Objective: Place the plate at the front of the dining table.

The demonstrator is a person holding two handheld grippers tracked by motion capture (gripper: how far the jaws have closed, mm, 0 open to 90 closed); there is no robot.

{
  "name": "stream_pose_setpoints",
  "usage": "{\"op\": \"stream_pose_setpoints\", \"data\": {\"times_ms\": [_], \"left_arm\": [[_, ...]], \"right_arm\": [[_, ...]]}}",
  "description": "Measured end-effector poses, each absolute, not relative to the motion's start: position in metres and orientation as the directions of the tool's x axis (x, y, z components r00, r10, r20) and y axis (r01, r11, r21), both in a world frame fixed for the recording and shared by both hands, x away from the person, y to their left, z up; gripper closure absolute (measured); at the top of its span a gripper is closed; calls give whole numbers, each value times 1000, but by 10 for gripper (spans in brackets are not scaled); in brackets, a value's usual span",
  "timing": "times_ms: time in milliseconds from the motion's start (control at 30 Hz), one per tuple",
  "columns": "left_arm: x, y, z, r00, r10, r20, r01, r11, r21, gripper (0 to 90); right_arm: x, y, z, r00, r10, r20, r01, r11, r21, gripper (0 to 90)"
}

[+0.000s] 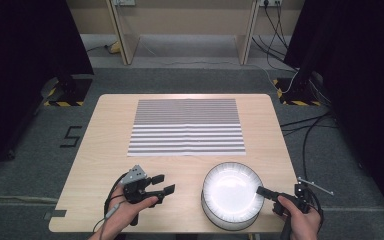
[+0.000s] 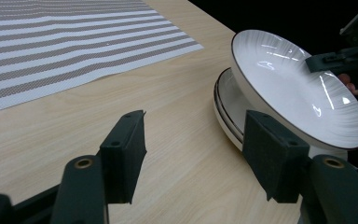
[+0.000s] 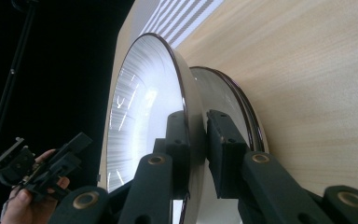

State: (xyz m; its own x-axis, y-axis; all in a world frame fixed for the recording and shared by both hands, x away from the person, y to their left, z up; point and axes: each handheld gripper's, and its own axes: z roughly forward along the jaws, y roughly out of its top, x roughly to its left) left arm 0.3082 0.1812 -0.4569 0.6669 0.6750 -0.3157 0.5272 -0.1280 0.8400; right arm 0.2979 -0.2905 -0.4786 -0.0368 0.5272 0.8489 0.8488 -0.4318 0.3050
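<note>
Pale wood table [image 1: 100,150] on grey carpet, dark curtains to either side, cables trailing on the floor behind. Striped mat [image 1: 187,126] lies flat at the table's far middle; it serves as landmark below.

Stack of white plates [image 1: 227,212] sits on the near side of the mat, toward the person's right, close to the table's near edge. Top plate [image 2: 303,88] is tilted, its right rim raised off the ones beneath; dark thin line around its rim.

Right gripper [image 1: 263,191]: jaws closed on the raised rim of the top plate, one pad inside the bowl, one under it, as the right gripper view shows. Left gripper [image 1: 162,183]: jaws apart, nothing between them, held near the table on the near side of the mat, left of the stack and clear of it.

Judgement on the step: the top plate is being peeled off the stack, probably bound for the mat. To do it well, keep the pinch deep on the rim, since glazed ware looks slippery, and lift until the low edge clears the stack before any sideways travel. The free gripper could steady the opposite rim.

Writing: a dark mark shaped like "5" on the floor [image 1: 70,136] left of the mat. No brand or label legible on plates or grippers.
</note>
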Motion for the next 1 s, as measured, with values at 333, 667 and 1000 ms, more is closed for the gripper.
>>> {"op": "stream_pose_setpoints", "data": {"times_ms": [333,667,1000], "left_arm": [[306,194,-462,650,690,-318,539,-125,833,391],[306,210,-464,623,710,-327,549,-99,830,391],[304,220,-468,604,723,-334,556,-83,827,391]], "right_arm": [[300,-291,-471,-49,509,859,839,-446,313,783],[308,-287,-462,-57,478,876,842,-449,300,772],[313,-285,-459,-66,479,875,836,-452,311,772]]}}
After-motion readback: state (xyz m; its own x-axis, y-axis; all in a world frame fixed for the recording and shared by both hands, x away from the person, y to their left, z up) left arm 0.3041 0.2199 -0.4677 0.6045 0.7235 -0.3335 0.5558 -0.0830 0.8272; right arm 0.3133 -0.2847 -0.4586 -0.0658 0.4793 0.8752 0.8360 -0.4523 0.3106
